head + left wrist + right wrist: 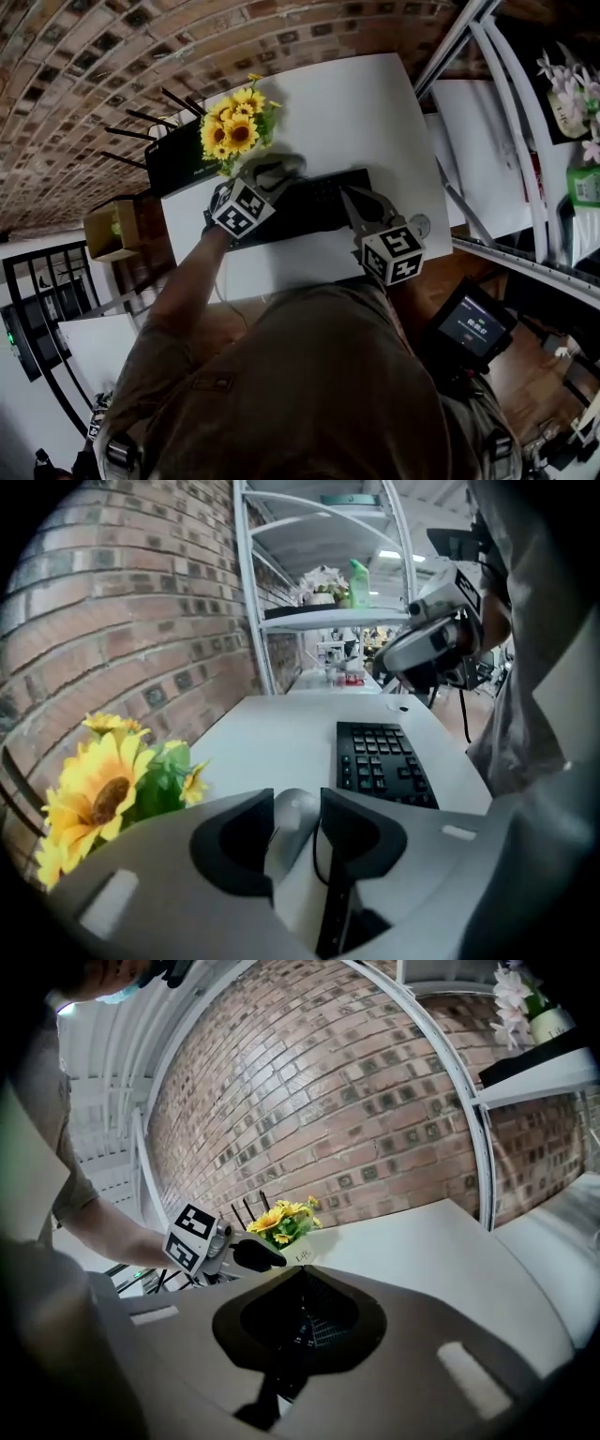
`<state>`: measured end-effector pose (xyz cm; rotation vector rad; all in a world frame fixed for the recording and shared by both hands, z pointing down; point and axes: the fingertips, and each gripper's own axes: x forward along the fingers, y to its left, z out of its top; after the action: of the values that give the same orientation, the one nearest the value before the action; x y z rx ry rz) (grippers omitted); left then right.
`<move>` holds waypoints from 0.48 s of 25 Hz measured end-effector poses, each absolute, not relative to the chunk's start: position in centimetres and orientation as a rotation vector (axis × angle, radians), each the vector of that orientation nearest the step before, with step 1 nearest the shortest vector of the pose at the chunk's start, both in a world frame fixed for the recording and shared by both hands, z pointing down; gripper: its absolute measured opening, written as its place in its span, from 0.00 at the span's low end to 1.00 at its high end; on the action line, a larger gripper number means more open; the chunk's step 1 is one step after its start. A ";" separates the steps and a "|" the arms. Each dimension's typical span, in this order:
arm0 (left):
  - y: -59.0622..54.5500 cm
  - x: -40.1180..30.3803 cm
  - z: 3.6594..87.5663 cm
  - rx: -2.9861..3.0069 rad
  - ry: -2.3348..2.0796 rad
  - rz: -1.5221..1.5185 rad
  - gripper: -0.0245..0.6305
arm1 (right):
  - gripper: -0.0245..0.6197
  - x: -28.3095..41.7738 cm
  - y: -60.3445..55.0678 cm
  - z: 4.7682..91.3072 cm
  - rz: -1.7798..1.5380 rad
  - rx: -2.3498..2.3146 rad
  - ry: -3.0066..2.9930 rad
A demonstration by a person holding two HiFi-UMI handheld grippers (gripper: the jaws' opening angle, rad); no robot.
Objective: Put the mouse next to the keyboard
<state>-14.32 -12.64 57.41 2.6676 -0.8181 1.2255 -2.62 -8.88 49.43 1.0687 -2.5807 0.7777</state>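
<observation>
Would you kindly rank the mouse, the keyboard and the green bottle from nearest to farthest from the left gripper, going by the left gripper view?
1. mouse: between the jaws of the left gripper, at bottom centre.
2. keyboard: just ahead and to the right, on the table.
3. green bottle: far back, up on the shelf beyond the table.

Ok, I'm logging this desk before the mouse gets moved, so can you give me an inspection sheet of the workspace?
Surface: white table.
Job's things: grey mouse between the sunflowers and the black keyboard.
Clutter: sunflowers; black router at the table's end.
Grippers: left tool open, mouse between its jaws; right tool shut, empty.
Cables: thin dark cable by the mouse.
Surroundings: brick wall, metal shelf.
</observation>
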 end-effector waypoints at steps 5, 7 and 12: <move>-13.3 -14.0 59.5 2.653 -0.723 1.361 0.34 | 0.05 -1.9 -9.4 49.9 0.809 1.094 -2.562; -13.7 -14.0 60.1 2.652 -0.693 1.425 0.34 | 0.05 -1.7 -9.5 50.2 0.821 1.102 -2.556; -13.7 -14.1 61.5 2.620 -0.552 1.578 0.35 | 0.05 -1.5 -9.7 50.6 0.842 1.095 -2.551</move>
<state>-14.13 -13.65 61.53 2.6204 -0.5518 1.5782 -1.48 -9.74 50.56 1.0948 -2.5514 0.8418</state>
